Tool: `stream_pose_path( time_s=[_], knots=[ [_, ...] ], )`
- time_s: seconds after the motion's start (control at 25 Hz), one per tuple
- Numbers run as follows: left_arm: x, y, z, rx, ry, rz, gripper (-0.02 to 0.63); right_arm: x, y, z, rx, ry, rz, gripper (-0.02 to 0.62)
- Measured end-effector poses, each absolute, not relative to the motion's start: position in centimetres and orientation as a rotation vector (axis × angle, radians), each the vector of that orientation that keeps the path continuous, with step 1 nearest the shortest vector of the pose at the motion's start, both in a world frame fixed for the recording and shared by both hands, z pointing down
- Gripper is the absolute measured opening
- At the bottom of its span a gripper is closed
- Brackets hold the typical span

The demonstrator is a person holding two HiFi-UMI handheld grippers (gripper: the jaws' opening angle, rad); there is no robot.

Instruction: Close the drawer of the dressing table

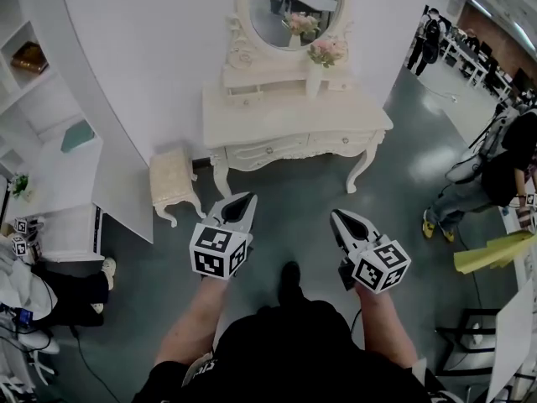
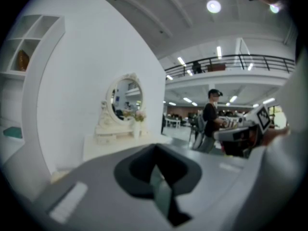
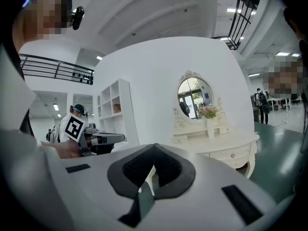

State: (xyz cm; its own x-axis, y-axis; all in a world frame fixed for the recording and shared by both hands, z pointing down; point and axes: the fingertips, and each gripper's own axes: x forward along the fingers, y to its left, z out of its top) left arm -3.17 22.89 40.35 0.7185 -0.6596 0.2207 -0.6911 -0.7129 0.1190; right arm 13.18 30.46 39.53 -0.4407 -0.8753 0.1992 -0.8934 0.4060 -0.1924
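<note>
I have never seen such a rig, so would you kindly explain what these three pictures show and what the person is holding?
There is no robot: a person holds a two-jaw tool in each hand, the left gripper and the right gripper; the patterned cubes are part of them. The head view looks down from the person's head; the other two views ride on the grippers and look along their jaws. Both grippers are shut and empty. Ahead stands a white dressing table with an oval mirror and a vase of pink flowers on it, and a small stool beside it.
</note>
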Motion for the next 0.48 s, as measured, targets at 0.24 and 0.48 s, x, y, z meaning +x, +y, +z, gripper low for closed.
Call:
stream_pose_path(
  time_s=[0.24,0.48],
  knots=[
    [-1.9,19.0,41.2,2.718,-1.090,0.272,0.009,14.0,26.3,40.5,1.594,-2.595,0.434,-0.006],
    [-0.2,13.9,43.7,2.660,-1.083,0.333,0.009,15.4,20.4,42.9,1.548,-2.607,0.534,-0.006]
  ],
)
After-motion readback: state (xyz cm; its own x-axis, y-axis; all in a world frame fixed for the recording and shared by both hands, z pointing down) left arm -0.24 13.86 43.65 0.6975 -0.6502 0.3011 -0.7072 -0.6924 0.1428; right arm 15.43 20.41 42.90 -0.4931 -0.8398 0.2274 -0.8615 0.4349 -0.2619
